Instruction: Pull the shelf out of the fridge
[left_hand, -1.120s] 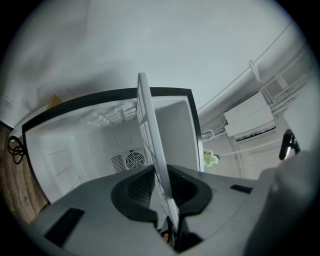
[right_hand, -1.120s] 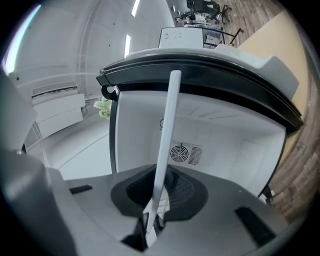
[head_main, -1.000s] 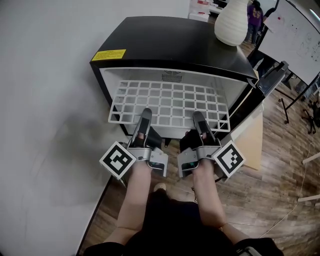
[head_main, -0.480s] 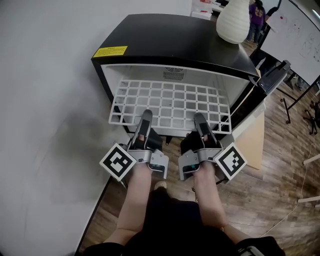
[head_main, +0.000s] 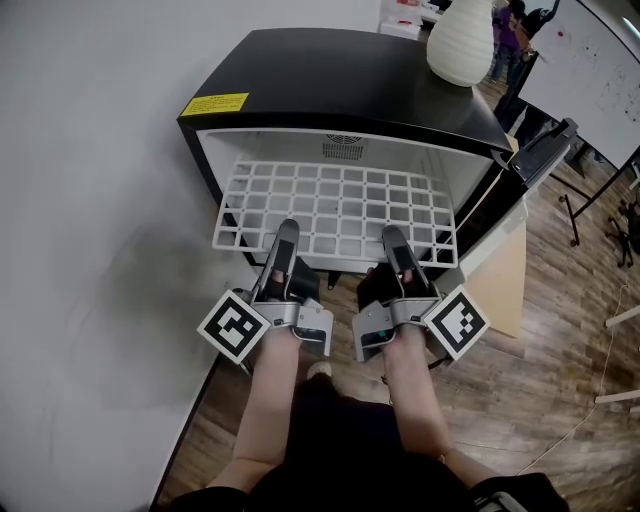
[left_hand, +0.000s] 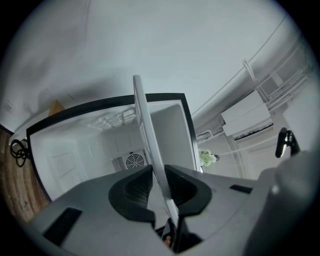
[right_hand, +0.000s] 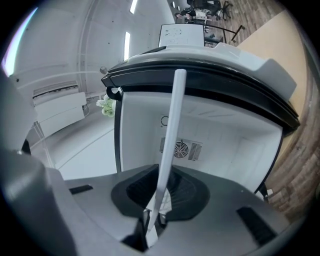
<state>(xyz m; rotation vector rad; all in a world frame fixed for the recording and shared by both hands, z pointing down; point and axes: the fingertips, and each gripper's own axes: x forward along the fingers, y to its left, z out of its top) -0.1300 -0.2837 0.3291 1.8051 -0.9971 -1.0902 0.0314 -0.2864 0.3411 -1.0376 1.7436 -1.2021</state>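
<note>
A black mini fridge (head_main: 350, 80) stands open against the wall. Its white wire shelf (head_main: 335, 200) sticks partway out of the white interior. My left gripper (head_main: 285, 235) is shut on the shelf's front edge left of centre, and my right gripper (head_main: 393, 240) is shut on the same edge right of centre. The left gripper view shows the shelf (left_hand: 147, 135) edge-on, clamped between the left gripper's (left_hand: 159, 175) dark pads. In the right gripper view the shelf (right_hand: 171, 125) runs the same way through the right gripper (right_hand: 162, 182), with the fan grille behind.
A white ribbed vase (head_main: 462, 40) stands on the fridge top at the right. The fridge door (head_main: 540, 155) hangs open to the right above a light wooden panel (head_main: 505, 285). A white wall (head_main: 90, 200) closes the left side. Wood floor (head_main: 560, 340) lies to the right.
</note>
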